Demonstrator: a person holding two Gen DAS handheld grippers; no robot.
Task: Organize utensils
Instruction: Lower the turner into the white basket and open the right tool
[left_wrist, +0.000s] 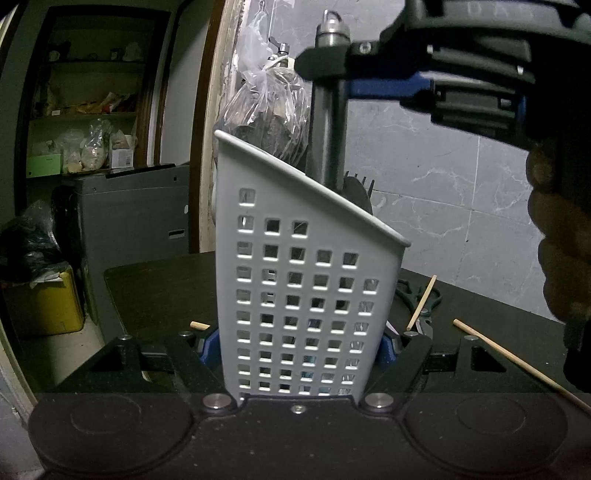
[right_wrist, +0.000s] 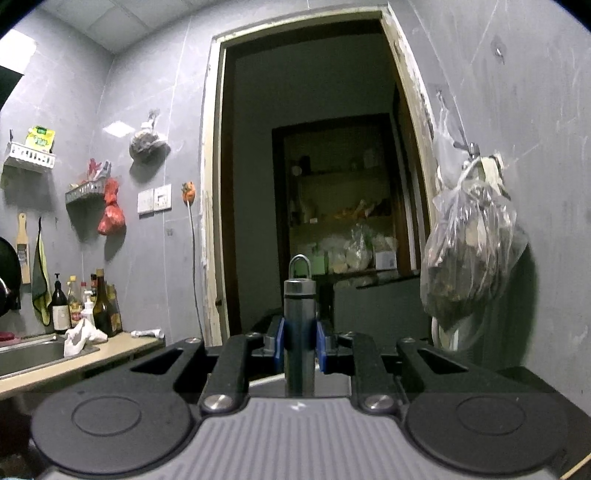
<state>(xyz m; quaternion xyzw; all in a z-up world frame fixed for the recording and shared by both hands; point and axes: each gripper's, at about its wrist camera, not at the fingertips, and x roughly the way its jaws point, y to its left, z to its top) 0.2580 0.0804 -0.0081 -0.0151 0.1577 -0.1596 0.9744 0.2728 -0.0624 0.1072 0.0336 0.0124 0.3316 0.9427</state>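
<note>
The left gripper (left_wrist: 301, 343) clamps the white perforated plastic caddy (left_wrist: 306, 280) while the right gripper (right_wrist: 300, 345), clamped on a steel-handled utensil (right_wrist: 299, 332), probably must lower it in

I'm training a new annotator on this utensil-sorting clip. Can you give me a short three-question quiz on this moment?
1. True or false: the left tongs grip the white perforated caddy.
2. What do the right tongs hold? A) a chopstick B) a metal handle with a hanging loop C) scissors
3. Fill in: loose on the dark table, right of the caddy, lie wooden chopsticks and a pair of ____.

Key
1. True: the pads press on both of its sides.
2. B: the metal handle stands upright between the pads, its lower end inside the caddy.
3. scissors.
</note>
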